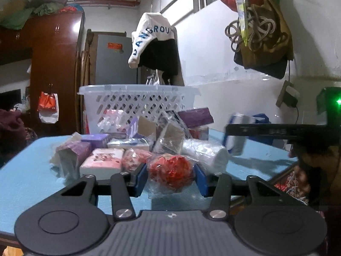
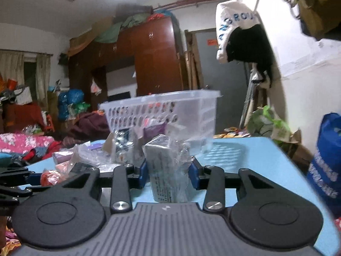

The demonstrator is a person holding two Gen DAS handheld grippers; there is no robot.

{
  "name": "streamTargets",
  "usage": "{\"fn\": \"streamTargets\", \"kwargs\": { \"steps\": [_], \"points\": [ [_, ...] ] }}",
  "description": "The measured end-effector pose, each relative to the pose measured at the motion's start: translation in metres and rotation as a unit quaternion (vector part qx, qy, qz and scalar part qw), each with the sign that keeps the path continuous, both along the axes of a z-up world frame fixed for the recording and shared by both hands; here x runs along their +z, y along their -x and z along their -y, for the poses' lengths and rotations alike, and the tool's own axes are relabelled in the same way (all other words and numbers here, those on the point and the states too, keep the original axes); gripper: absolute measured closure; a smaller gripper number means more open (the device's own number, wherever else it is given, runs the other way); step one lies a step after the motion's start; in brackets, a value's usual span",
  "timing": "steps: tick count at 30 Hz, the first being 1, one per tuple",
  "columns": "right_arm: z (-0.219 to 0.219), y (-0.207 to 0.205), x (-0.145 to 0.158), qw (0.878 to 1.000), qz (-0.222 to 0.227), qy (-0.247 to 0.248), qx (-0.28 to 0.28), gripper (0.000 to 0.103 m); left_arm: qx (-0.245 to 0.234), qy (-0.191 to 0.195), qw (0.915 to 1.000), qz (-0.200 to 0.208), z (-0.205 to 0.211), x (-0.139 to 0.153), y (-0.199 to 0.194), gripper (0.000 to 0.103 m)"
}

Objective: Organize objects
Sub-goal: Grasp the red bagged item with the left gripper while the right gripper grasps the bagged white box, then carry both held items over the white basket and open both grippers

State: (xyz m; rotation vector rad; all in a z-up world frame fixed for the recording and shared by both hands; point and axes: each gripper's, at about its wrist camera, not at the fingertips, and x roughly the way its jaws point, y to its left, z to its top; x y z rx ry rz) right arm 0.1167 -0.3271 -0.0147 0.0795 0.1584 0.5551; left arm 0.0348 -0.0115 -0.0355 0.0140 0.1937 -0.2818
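Your left claw (image 1: 171,176) sits low at the near edge of the bench (image 1: 25,170), lower centre of the left view, its blue pads either side of the red bag (image 1: 170,170). The wrap looks nipped between them, though you cannot tell how firm the contact is; read it as pinching the bag

Red bag: crinkly clear film over a soft red bundle. Judge it light, squashy, slippery on the outside. Take hold across the fat middle of the bundle, not the loose film at the edges, or it may slide out

Your right claw (image 2: 168,173) is in the lower centre of the right view, pads bracketing the box (image 2: 162,170), a pale printed carton in loose clear wrap, standing roughly upright. Pads appear to press the wrap on both sides; call it pinching the box. In the left view it shows blurred at mid right

Box: stiff faces, light, wrap baggy. Grip the flat sides square so the film does not bunch or let it tilt

The basket (image 1: 138,98), white and perforated, stands at the far side of the bench, upper centre, behind the pile (image 1: 119,147) of wrapped packs. Likely drop point, so both loads go up and over its rim
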Motion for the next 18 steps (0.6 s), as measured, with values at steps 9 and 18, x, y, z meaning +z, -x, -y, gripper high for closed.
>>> {"fn": "streamTargets", "kwargs": {
  "steps": [9,18],
  "points": [
    [-0.004,-0.005,0.004,1.0,-0.008,0.007,0.008,0.06,0.007,0.011,0.9999,0.009,-0.014,0.006,0.001,0.052],
    [-0.03,-0.018,0.086,0.989,0.148,-0.005,0.029,0.06,-0.023,0.096,0.9949,0.016,-0.035,0.108,-0.067,0.052]
  ]
}}
